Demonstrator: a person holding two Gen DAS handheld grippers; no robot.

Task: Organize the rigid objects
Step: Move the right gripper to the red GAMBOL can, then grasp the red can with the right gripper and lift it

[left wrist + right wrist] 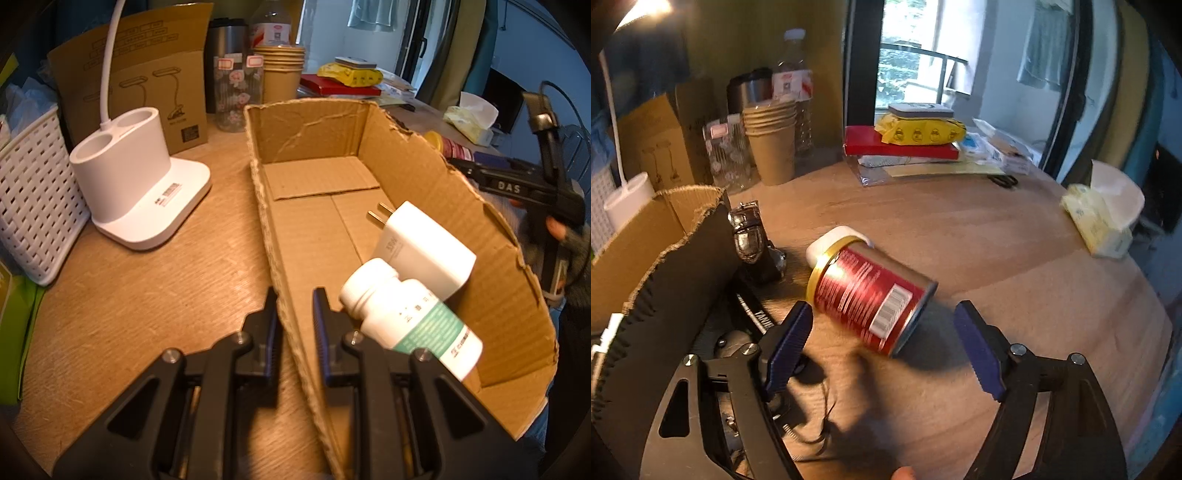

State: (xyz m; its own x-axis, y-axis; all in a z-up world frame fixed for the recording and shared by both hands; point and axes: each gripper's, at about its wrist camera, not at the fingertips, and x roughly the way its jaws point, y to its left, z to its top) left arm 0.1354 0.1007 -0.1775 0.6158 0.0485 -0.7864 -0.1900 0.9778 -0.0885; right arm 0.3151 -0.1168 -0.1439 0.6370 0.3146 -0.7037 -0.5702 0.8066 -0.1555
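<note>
In the left wrist view an open cardboard box (406, 155) lies on the wooden table. Inside it are a white plug charger (424, 243) and a white pill bottle (410, 317) with a green label, lying against each other. My left gripper (295, 310) is shut on the box's left wall, one finger inside and one outside. In the right wrist view a red can (871, 295) with a gold rim and white lid lies on its side. My right gripper (882, 310) is open, and the can's bottom end lies between its fingertips without touching the pads.
A white lamp base (136, 184), a white woven basket (33, 199) and a brown carton (147, 81) stand left of the box. Paper cups (772, 147), bottles, a red book (897, 146) and a tissue pack (1100, 221) ring the table. A shiny metal object (750, 236) lies beside the box wall (665, 266).
</note>
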